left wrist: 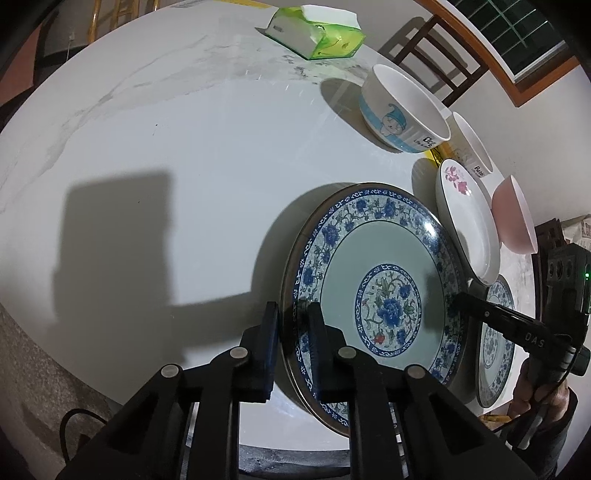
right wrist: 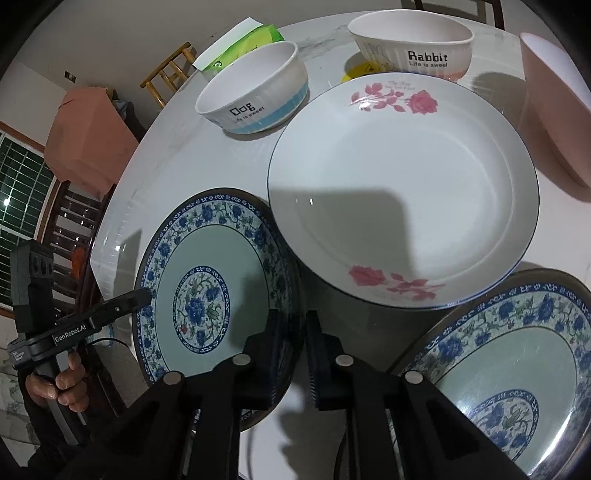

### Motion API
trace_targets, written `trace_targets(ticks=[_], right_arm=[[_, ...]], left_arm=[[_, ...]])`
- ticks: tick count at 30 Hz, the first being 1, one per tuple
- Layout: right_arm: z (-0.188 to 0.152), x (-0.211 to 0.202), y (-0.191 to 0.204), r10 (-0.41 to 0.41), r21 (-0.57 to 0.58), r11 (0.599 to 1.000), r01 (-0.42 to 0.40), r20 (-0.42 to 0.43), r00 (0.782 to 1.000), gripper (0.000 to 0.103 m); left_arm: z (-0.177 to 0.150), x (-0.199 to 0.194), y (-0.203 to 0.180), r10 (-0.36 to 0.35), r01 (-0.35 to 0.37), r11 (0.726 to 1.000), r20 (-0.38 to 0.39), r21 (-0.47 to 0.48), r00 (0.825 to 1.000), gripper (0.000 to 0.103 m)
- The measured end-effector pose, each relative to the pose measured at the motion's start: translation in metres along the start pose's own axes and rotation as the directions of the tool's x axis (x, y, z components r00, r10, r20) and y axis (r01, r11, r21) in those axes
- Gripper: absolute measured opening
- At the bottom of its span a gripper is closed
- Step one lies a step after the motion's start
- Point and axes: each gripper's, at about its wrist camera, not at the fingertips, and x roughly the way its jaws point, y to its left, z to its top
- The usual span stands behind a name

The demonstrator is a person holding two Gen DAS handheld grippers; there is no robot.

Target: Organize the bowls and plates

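I've got the left claw [left wrist: 291, 317] pinched on the near-left rim of the blue floral plate [left wrist: 373, 266], one finger outside the rim, one on the patterned border. That plate sits on the white marbled counter [left wrist: 166, 147], glossy, with a blue flower band round the edge, a pale green ring and a blue peony medallion in the middle. Across it the right claw [right wrist: 291, 325] grips the opposite rim, jaws drawn tight on the edge, so both claws hold the same plate. Behind it stands the Dog bowl [right wrist: 255, 92], white with a light blue band, and further back a green tissue pack [left wrist: 317, 33]. Moving right, the white plate [right wrist: 402, 192] with pink roses lies just beside the blue one; whether its edge overlaps that rim I cannot tell. Past it sits the Rabbit bowl [right wrist: 413, 48], white and ribbed. At the far right a pink bowl [right wrist: 554, 103], and near me a second blue floral plate [right wrist: 509, 369] of the same pattern
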Motion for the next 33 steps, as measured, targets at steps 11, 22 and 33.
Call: trace_targets(ticks=[11, 22, 33], right_arm=[[-0.009, 0.003, 0.022, 0.023, 0.027, 0.999, -0.024, 0.023, 0.999, 0.013], [-0.014, 0.016, 0.037, 0.037, 0.042, 0.998, -0.038, 0.025, 0.999, 0.013], [-0.023, 0.016, 0.034, 0.041, 0.050, 0.998, -0.042, 0.022, 0.999, 0.013]], left_arm=[[0.004, -0.017, 0.010, 0.042, -0.044, 0.998, 0.045, 0.037, 0.998, 0.012], [0.011, -0.019, 0.032, 0.071, -0.073, 0.997, 0.052, 0.040, 0.996, 0.012], [0.013, -0.017, 0.038, 0.077, -0.080, 0.996, 0.062, 0.041, 0.995, 0.014]])
